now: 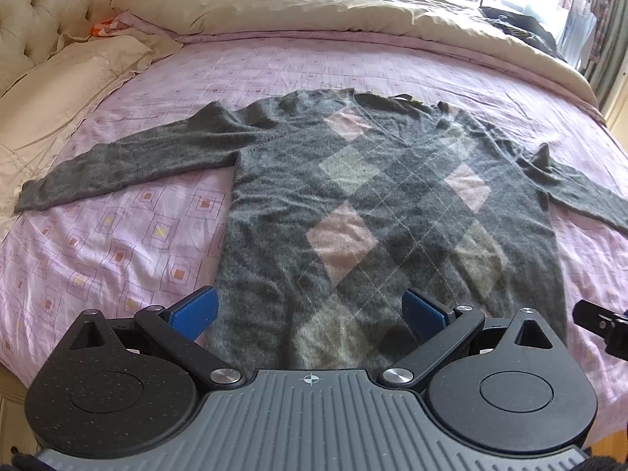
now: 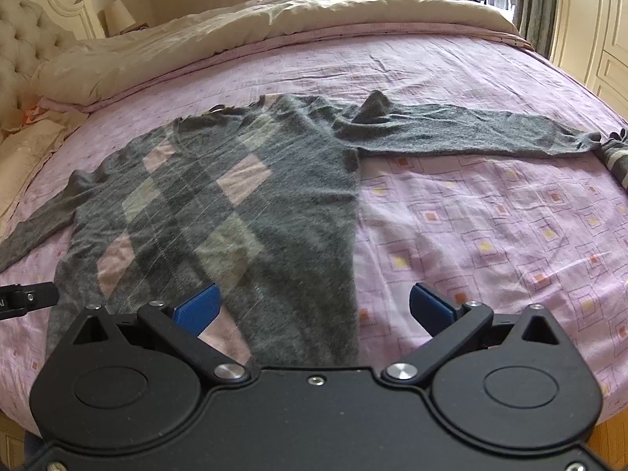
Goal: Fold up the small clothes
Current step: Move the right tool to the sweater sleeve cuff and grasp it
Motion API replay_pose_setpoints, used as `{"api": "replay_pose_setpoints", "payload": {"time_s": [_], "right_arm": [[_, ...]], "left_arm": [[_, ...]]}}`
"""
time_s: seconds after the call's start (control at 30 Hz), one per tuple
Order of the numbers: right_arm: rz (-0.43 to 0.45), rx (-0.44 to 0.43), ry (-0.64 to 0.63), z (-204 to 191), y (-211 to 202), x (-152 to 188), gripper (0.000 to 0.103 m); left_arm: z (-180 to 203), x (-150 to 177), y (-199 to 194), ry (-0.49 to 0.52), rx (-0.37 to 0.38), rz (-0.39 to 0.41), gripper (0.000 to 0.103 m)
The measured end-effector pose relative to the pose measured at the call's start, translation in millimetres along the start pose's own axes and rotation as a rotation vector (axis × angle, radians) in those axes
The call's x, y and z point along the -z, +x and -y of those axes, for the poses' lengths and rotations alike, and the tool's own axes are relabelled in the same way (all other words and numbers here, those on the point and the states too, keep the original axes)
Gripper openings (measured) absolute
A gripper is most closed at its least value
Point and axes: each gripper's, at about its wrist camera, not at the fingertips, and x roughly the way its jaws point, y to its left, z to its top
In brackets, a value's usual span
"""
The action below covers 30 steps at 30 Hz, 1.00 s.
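Left wrist view: grey argyle sweater (image 1: 353, 212) spread face-up on the pink bedsheet (image 1: 117, 243), both sleeves flung outward, hem nearest. Left hand-held gripper (image 1: 310, 314) released, blue pads wide apart above the hem, grasping nothing. Beige duvet (image 1: 314, 8) bunched well beyond the collar.

Right wrist view: right hand-held gripper (image 2: 314, 310) likewise released, straddling the sweater's right hem edge. Right sleeve (image 2: 471, 133) stretched flat toward the bed's edge, a small peak of cloth at the shoulder. Probably best begun by pinching each cuff, smoothing that peak, then laying the sleeves squarely across the chest without dragging the body askew.
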Motion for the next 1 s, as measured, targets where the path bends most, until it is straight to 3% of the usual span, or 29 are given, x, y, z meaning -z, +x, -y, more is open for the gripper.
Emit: {"api": "replay_pose_setpoints", "payload": {"time_s": [0.13, 0.27, 0.47, 0.77, 1.0], "right_arm": [[0.035, 0.039, 0.027, 36.1, 23.1, -20.4, 0.101], [0.057, 0.087, 0.072, 80.1, 46.7, -41.7, 0.087], [0.109, 0.201, 0.165, 151.3, 73.9, -73.5, 0.081], [0.18, 0.324, 0.391, 263.7, 101.9, -99.4, 0.072], [0.167, 0.311, 0.522, 306.7, 127.2, -96.7, 0.063]], "left_arm": [[3.9, -19.5, 24.9, 0.014, -0.023, 0.021, 0.102], [7.7, -37.8, 50.8, 0.028, -0.058, 0.056, 0.102], [15.1, -57.2, 89.0, 0.068, -0.106, 0.094, 0.102], [18.0, -59.7, 141.0, 0.084, -0.112, 0.098, 0.101], [10.8, -48.2, 152.3, 0.063, -0.042, 0.183, 0.102]]}}
